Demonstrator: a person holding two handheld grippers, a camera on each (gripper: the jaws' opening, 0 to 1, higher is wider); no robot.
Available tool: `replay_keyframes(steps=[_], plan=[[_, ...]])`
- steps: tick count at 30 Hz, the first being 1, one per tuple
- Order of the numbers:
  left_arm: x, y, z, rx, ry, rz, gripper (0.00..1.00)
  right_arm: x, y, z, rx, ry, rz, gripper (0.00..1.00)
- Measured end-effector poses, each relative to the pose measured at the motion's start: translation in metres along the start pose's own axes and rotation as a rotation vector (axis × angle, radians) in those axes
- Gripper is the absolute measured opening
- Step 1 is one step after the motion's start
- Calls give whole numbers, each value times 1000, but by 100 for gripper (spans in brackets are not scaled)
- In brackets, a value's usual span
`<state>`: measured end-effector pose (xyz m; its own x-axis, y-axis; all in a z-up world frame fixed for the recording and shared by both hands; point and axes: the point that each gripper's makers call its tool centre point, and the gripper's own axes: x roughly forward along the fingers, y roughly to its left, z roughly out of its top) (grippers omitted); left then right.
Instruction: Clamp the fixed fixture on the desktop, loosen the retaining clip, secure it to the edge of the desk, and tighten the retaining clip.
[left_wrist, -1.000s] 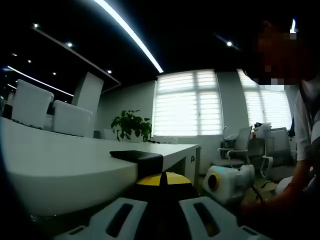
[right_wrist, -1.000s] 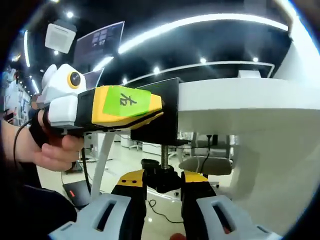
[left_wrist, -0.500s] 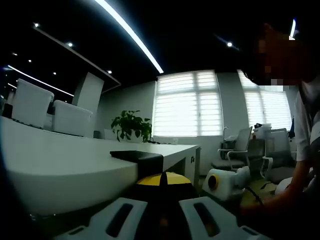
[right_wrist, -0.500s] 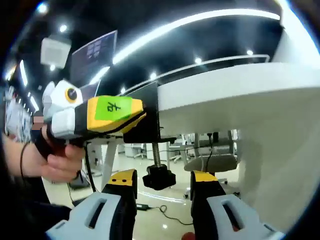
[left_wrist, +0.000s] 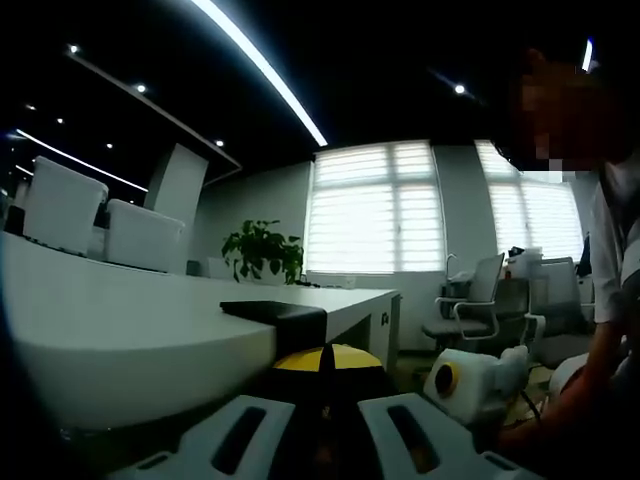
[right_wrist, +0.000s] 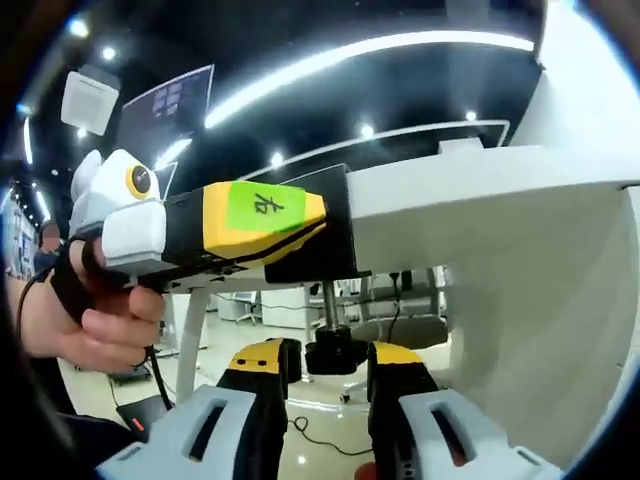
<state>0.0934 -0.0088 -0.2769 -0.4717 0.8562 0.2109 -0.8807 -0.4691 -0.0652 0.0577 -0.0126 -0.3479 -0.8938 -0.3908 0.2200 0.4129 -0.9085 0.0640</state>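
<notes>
Gripping desk edge: black clamp (right_wrist: 318, 240)

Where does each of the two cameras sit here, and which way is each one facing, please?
Left gripper view: rides the left gripper, level with the desk, facing windows; its jaws close on the clamp; a sleeve at right.
Right gripper view: rides the right gripper, below the desk edge, looking up; jaws flank the knob; a hand holds the left gripper.
Shared: desk, clamp, each other's gripper.

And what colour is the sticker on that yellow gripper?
Green sticker, on the left gripper, best in the right gripper view.
</notes>
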Motion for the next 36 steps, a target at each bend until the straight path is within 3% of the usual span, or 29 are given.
replay_keyframes(steps=[3, 12, 20, 23, 26, 28, 30, 32, 36], plan=[[0, 0, 0, 0, -1, 1, 1, 0, -1, 4, 18, -15, 1, 23], [0, 0, 0, 1, -8, 5, 1, 4, -2, 4, -57, -16, 78, 22], [0, 0, 0, -3, -2, 2, 1, 6, 4, 3, -96, -16, 265, 22], [0, 0, 0, -3, -4, 0, 1, 6, 3, 3, -68, -24, 319, 22], [0, 0, 0, -2, -4, -1, 1, 3, 4, 3, -65, -33, 310, 23], [0, 0, 0, -9, -6, -1, 1, 0, 4, 4, -129, -42, 270, 23], [0, 0, 0, -8, -6, -1, 1, -2, 7, -8, -166, 27, 250, 28], [0, 0, 0, -9, -5, 0, 1, -3, 16, -10, -164, 19, 254, 34], [0, 0, 1, -7, -10, 4, 1, 2, 17, -10, -139, 18, 203, 36]])
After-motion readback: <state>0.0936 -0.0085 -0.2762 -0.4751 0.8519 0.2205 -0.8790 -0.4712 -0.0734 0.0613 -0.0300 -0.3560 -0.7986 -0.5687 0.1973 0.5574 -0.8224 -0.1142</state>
